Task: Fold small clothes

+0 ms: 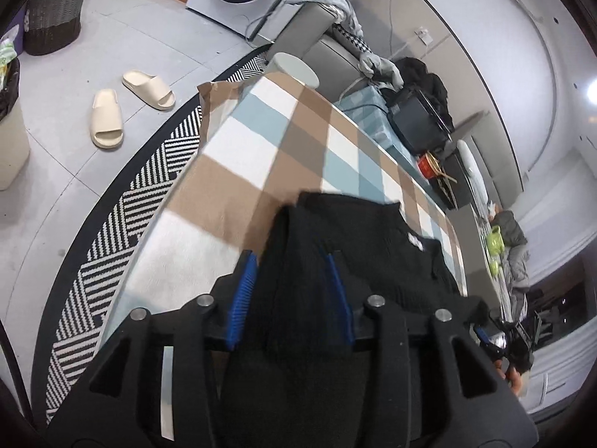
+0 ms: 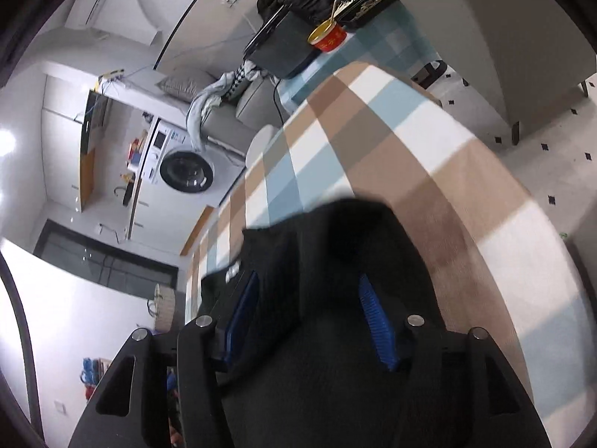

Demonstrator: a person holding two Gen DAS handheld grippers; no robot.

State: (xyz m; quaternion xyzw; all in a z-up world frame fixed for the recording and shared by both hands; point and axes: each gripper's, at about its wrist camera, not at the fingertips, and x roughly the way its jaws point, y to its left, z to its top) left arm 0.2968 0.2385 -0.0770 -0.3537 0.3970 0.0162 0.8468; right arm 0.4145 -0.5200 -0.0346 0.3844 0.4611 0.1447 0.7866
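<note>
Black knit fabric, a small dark garment (image 1: 358,246), lies on a table covered by a checked cloth (image 1: 261,138) of brown, pale blue and white squares. In the left wrist view the garment sits near the table's near edge, a small white label showing on it. The left hand-held gripper (image 1: 293,298) has its blue-padded fingers (image 1: 242,295) standing apart, with a fold of the garment between them; whether the pads press on it cannot be told. In the right wrist view the right hand-held gripper (image 2: 311,313) also has its fingers apart, black cloth bunched in the gap. Beyond the table's far edge stand a washing machine (image 2: 186,170) and a grey sofa. Two cream slippers (image 1: 108,117) lie on the tiled floor beside a striped rug (image 1: 149,186).
</note>
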